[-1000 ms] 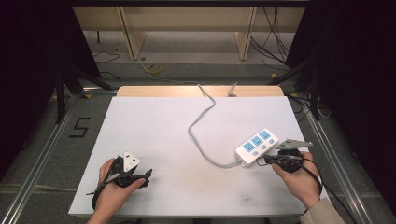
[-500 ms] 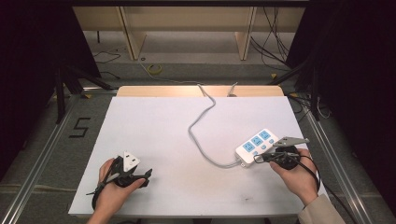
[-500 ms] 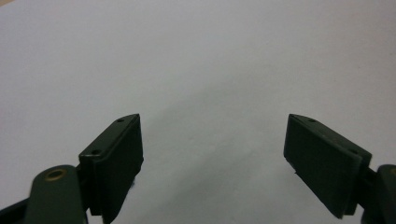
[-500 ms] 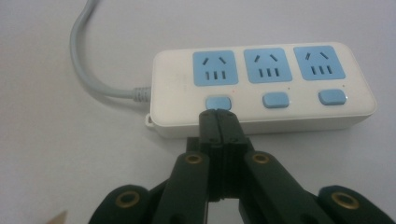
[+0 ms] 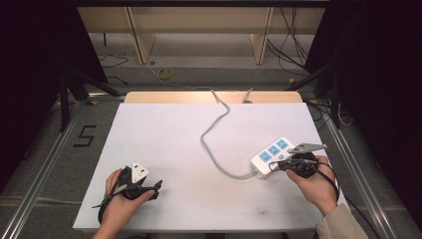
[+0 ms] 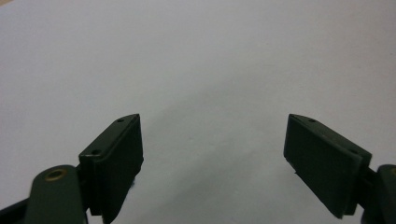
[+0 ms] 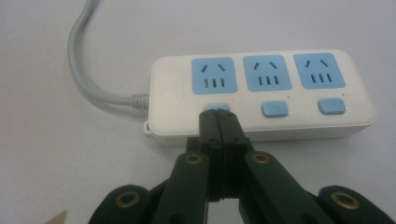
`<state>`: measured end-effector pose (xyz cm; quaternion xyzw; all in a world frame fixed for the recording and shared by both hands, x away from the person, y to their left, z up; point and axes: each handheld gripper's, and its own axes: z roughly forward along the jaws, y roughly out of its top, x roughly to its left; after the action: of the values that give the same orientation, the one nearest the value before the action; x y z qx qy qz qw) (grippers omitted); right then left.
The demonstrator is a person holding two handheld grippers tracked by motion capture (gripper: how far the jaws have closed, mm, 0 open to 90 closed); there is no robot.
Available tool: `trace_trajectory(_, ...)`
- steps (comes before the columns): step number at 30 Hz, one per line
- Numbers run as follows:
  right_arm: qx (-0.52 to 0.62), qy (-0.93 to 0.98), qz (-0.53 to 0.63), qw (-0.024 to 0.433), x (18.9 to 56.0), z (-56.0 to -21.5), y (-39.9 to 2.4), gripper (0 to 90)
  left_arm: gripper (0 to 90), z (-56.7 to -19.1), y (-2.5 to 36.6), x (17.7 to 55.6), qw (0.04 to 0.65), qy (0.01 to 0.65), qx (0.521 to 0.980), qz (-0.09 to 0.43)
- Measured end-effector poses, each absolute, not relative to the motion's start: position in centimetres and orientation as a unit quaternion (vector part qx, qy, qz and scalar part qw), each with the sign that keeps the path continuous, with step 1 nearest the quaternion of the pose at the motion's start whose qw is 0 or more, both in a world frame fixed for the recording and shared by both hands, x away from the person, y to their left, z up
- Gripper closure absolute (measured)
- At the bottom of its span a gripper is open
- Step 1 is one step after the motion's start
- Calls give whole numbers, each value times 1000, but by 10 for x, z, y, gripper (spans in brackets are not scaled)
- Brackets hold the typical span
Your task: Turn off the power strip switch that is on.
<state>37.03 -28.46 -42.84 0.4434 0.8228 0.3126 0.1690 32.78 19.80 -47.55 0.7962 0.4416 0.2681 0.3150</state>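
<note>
Since a second ago the right hand-held gripper point(image 5: 278, 165) has edged a little toward the power strip point(image 5: 271, 153), while the left hand and the strip lie as they did. Nearest the person, at the bench's front left, the left hand point(image 5: 121, 205) holds the left hand-held gripper point(image 5: 157, 189) low over the white bench point(image 5: 164, 134); in the left gripper view its two black jaws stand wide apart with nothing but bare white surface between them. At the front right, the right hand point(image 5: 313, 181) holds its gripper with the jaws pressed flat together, gripping nothing, and in the right gripper view their joined tip point(image 7: 218, 116) rests on the blue button point(image 7: 215, 108) at the cable end of the strip. That white strip lies flat near the bench's right edge, with three blue sockets in a row and a blue button below each. Its grey cable point(image 5: 214, 134) leaves the end nearer the bench's middle, curves across the surface and runs off the far edge. Beyond the bench, wooden legs and loose wires stand on the floor.
</note>
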Motion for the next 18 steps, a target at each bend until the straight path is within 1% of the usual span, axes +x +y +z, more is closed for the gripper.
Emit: trace_trajectory(18, 445, 826, 305, 163, 376, -426, -283, 900, 192, -476, 198, 328, 315, 442, 796, 268)
